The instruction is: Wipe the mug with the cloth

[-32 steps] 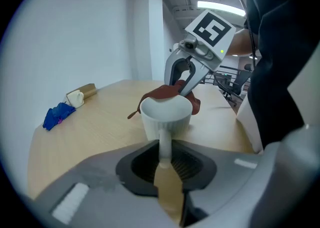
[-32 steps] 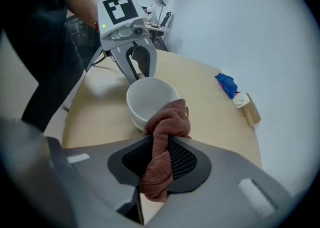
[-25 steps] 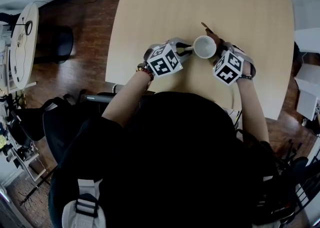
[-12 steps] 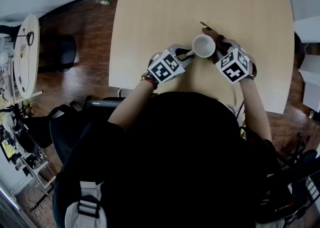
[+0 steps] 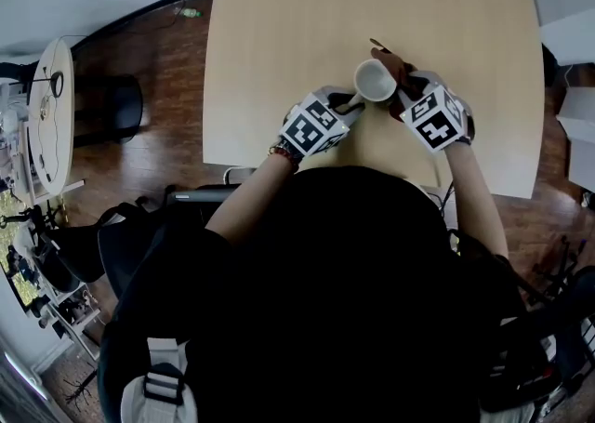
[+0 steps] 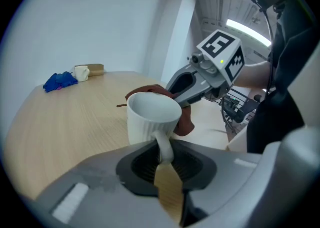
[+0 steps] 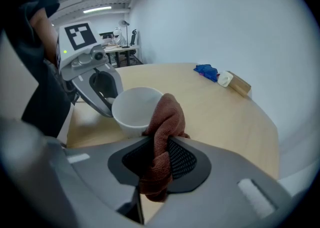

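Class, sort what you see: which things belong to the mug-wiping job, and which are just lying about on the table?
In use: white mug, its handle in the left claw; brown cloth in the right claw.
Lying about: blue bundle, small white cup, tan box, far across the table.

The mug (image 6: 144, 122) is white (finely ribbed outside), the cloth (image 7: 167, 117) rust-brown, the table (image 5: 297, 21) pale wood-grain.
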The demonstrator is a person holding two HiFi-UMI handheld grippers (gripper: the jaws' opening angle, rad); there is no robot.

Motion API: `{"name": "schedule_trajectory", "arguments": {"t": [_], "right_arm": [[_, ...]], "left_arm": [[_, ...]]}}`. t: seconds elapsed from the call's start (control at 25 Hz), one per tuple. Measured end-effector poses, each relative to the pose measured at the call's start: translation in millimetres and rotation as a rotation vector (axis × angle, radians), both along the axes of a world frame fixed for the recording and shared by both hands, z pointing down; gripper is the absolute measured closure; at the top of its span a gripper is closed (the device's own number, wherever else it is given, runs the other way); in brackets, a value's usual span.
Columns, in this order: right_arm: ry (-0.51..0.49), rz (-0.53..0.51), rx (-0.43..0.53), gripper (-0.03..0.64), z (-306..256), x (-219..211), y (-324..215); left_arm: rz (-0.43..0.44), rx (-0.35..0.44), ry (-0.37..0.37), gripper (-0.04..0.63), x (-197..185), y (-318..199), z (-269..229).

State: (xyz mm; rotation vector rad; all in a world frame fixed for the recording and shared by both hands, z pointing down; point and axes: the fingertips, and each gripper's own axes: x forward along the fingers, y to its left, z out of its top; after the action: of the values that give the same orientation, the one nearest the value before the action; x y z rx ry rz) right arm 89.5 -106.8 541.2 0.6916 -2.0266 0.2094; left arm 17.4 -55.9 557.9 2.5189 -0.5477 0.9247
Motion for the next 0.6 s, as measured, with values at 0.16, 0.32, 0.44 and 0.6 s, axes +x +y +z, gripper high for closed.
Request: {"name": "schedule_trajectory", "arguments": {"t": [0.16,0.32,0.44,0.6], "right_arm": [[0.065,-0.024,-0.027,0.534,26,-4,0],[0.123,-0.027,-0.039,0.534,45,-4,1],[0.094,-0.002,-0.046,0.534,41,-5,-1],[0.034,0.075,-0.08,0.534,22,-4,5]], "left_arm": [[-0.023,-0.028,0.017,0.528,3,3,0],[-0.033,-0.072,0.045,0.526,9,9,-1],[-0.047,-0.104,0.072,0.525,12,10,-2],[-0.056,-0.133,0.093,0.523,14,13,-1]]}}
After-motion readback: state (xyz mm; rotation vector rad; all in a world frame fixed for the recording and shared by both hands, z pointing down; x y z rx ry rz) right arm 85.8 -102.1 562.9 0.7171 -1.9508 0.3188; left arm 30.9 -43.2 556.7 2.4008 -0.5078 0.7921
